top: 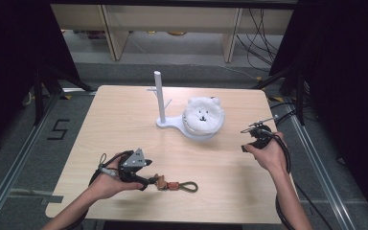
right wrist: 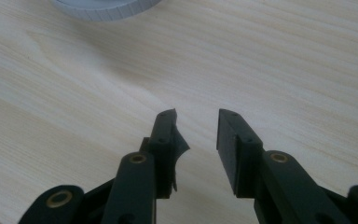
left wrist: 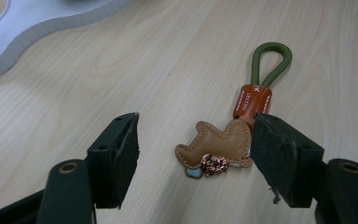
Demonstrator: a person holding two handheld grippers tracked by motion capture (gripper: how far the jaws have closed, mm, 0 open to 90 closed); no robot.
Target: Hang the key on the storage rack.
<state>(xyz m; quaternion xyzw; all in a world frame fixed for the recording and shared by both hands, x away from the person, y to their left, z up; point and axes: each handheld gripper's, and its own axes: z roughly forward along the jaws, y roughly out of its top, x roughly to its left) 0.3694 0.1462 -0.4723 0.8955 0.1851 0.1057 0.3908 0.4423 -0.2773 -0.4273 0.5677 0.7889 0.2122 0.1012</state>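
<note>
scene: wooden surface (top: 124,120), white peg stand (top: 160,98) at the back centre, white plush bear (top: 202,115) sitting on the stand's base
thing in hand: keychain (left wrist: 228,135), a tan leather charm with an orange tab and a green cord loop, lying flat on the surface near the front edge
left gripper (left wrist: 196,149): low over the keychain, jaws wide; charm sits between them, right pad just touching or just beside the charm's edge, left pad well apart, not clamped
right gripper (right wrist: 196,135): at the right side of the surface, jaws narrow but apart, nothing between them, bare wood below
step: looks like the pick-up approach, grasp not yet made
next move: shift the left gripper a bit to centre the charm between the pads, then close on the leather body or orange tab
likely goal: hang the loop on a stand peg, a guess
risk: flat charm may slide or slip out under the pad
</note>
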